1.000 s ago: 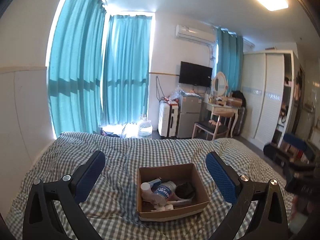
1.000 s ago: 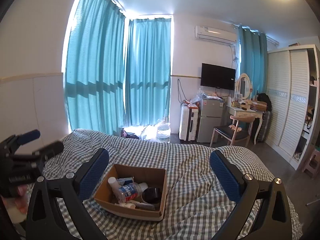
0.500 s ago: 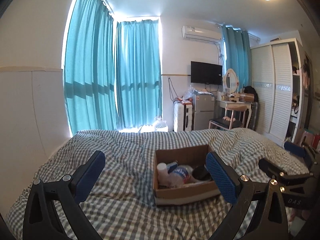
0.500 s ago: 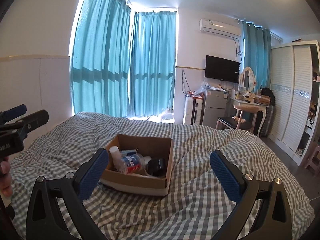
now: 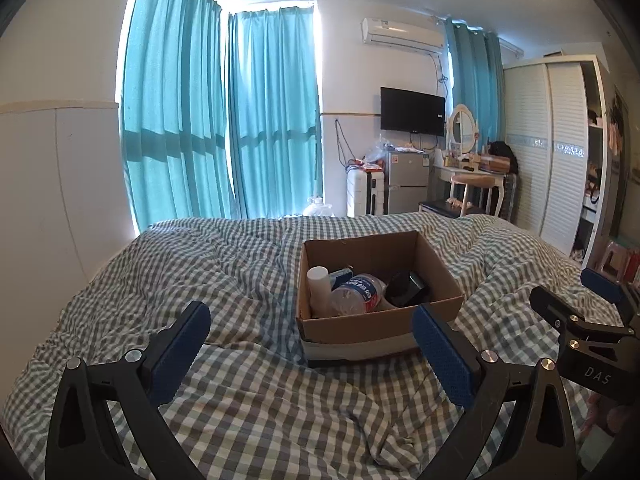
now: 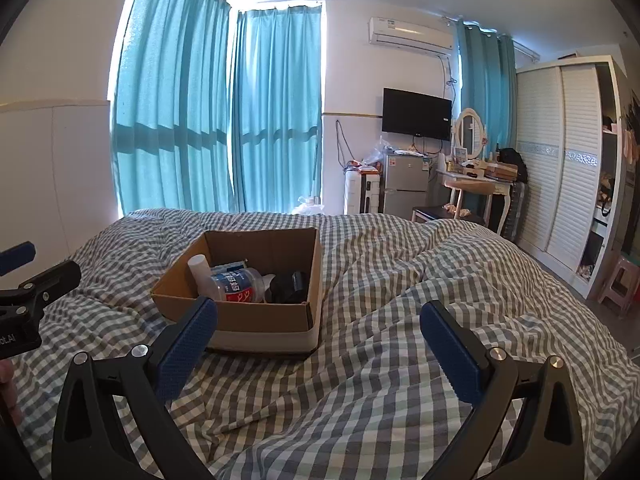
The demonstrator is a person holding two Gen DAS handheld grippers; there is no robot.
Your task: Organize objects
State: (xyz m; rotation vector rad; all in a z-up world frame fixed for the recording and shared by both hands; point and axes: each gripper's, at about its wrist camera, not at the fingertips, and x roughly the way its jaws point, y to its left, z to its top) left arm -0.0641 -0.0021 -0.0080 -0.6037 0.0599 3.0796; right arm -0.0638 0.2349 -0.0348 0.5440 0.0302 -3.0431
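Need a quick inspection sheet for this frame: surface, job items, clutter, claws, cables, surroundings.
Surface: bed with rumpled checked duvet.
Job's things: open cardboard box on the duvet, holding a white-capped bottle, a clear water bottle lying down and a black object.
Clutter: nothing seen on the duvet outside the box.
Grippers: left claw open, empty, short of the box; right claw open, empty, beside the box.
Cables: wires hang on the far wall by the fridge.
Surroundings: teal curtains, TV, wardrobe.
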